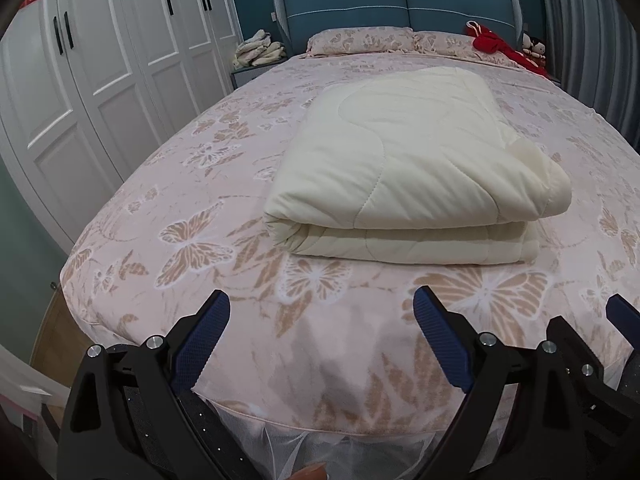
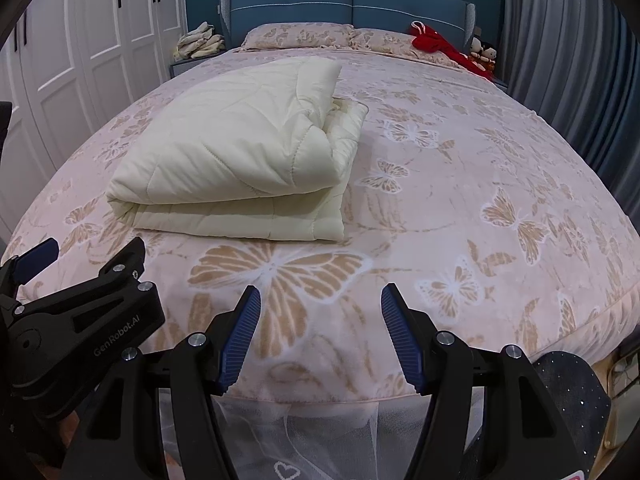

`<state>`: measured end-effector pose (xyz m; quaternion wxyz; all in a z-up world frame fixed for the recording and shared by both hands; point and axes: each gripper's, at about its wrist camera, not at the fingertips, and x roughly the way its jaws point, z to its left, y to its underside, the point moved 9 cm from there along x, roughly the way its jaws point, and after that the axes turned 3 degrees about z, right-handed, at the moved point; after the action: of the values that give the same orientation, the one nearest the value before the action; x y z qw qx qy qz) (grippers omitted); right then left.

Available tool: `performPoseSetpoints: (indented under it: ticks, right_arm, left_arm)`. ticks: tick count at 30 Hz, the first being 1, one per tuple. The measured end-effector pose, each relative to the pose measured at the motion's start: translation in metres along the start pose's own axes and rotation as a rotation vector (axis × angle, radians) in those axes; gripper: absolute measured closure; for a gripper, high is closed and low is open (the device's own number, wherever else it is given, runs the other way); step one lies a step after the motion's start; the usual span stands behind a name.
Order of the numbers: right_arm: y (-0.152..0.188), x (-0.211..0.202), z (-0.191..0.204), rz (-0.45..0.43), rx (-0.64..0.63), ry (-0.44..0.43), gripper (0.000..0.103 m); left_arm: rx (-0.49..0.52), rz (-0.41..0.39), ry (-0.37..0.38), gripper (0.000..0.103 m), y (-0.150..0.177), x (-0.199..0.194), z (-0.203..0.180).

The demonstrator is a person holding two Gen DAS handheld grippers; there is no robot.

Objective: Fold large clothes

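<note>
A cream quilted comforter (image 1: 404,168) lies folded into a thick rectangular stack on the pink butterfly-print bed (image 1: 168,184); in the right wrist view the comforter (image 2: 240,152) sits left of centre on the bed (image 2: 460,184). My left gripper (image 1: 322,304) hovers open over the foot of the bed, well short of the stack, nothing between its blue pads. My right gripper (image 2: 320,300) is open too, beside the left one and empty. The left gripper's black body (image 2: 80,312) shows at the right wrist view's left edge, and the right gripper's finger (image 1: 620,312) shows at the left wrist view's right edge.
White wardrobe doors (image 1: 80,92) line the left side. A blue headboard (image 1: 400,4), two pillows (image 1: 360,40), a red garment (image 1: 496,46) and small dolls (image 1: 534,48) sit at the far end. Cloth lies piled on a nightstand (image 1: 260,50). Grey curtains (image 2: 580,60) hang right. White netting (image 2: 320,432) drapes below the bed's foot.
</note>
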<state>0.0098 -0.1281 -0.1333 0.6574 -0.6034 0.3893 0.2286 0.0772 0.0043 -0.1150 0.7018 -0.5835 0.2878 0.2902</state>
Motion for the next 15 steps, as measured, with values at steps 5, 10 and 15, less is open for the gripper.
performPoseSetpoints:
  ticks: [5,10,15]
  right_arm:
    - [0.0006,0.0002,0.0001,0.001,0.000,0.000,0.041]
    - [0.0010,0.0014,0.0002,0.007,0.001,0.000,0.041]
    - [0.0017,0.0020,0.0009,0.010,0.002,0.001,0.041]
  left_arm:
    - [-0.002,0.013,0.001,0.012,0.0023,0.0005,-0.0003]
    - [-0.014,0.033,0.011,0.012,0.0049,0.0029,0.0017]
    - [-0.015,0.037,0.010,0.012,0.0065,0.0038,0.0027]
